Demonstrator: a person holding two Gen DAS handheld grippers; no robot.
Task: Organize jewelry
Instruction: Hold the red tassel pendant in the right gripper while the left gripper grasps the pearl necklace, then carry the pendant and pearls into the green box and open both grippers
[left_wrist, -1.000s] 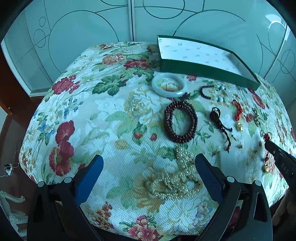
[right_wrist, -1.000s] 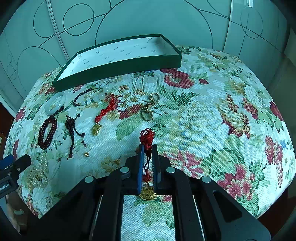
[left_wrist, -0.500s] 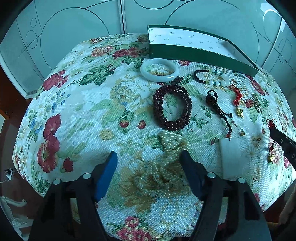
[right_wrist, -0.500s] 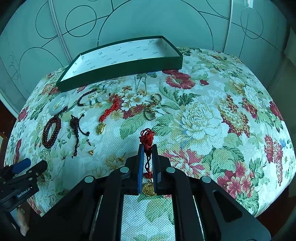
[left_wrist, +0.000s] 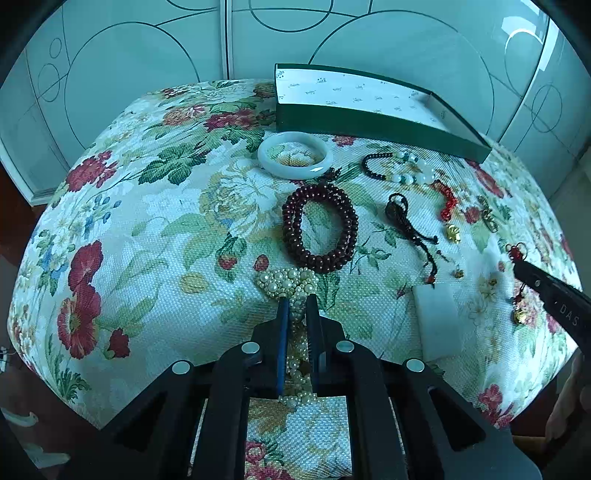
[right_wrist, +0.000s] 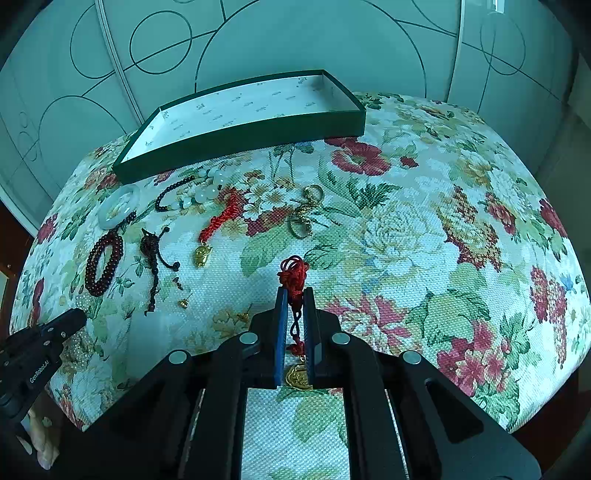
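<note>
Between left gripper pads (clamped): pearl necklace

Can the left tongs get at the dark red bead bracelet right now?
Probably not yet: the left tongs are shut on the pearl necklace. The dark red bead bracelet lies uncovered just beyond.

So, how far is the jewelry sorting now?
Nothing is done yet: the green box is empty. In hand: the left claw has just closed on the pearl necklace, and the right claw grips the red knot charm. Left on the cloth: jade bangle, dark bead bracelet and other pieces.
</note>
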